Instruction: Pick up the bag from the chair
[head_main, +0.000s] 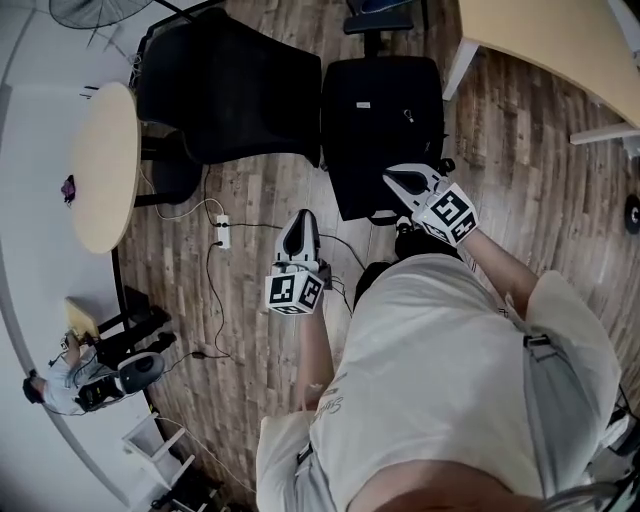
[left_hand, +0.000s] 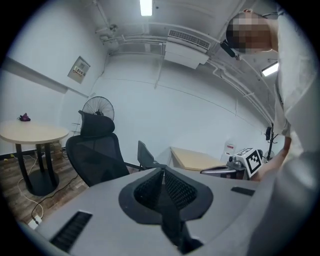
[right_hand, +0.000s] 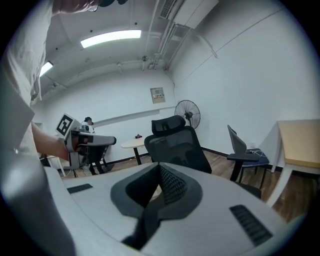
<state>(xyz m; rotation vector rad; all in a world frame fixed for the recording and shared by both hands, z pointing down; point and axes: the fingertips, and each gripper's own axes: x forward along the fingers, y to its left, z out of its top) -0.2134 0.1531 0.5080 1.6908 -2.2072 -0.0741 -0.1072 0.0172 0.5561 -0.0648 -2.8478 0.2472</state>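
Observation:
In the head view a black rectangular bag (head_main: 385, 130) lies flat on a seat just ahead of me; the chair under it is mostly hidden. My right gripper (head_main: 392, 178) hovers at the bag's near right edge, its jaws closed together with nothing between them. My left gripper (head_main: 300, 215) is held over the wooden floor, left of the bag and apart from it, also shut and empty. Both gripper views point level across the room, so the bag shows in neither. The left gripper (left_hand: 162, 172) and the right gripper (right_hand: 160, 167) each show pads pressed together.
A black mesh office chair (head_main: 230, 90) stands left of the bag. A round table (head_main: 105, 165) is at the far left, and a desk (head_main: 560, 40) at the upper right. A power strip with cables (head_main: 222, 232) lies on the floor. Another person (head_main: 60, 385) sits at the lower left.

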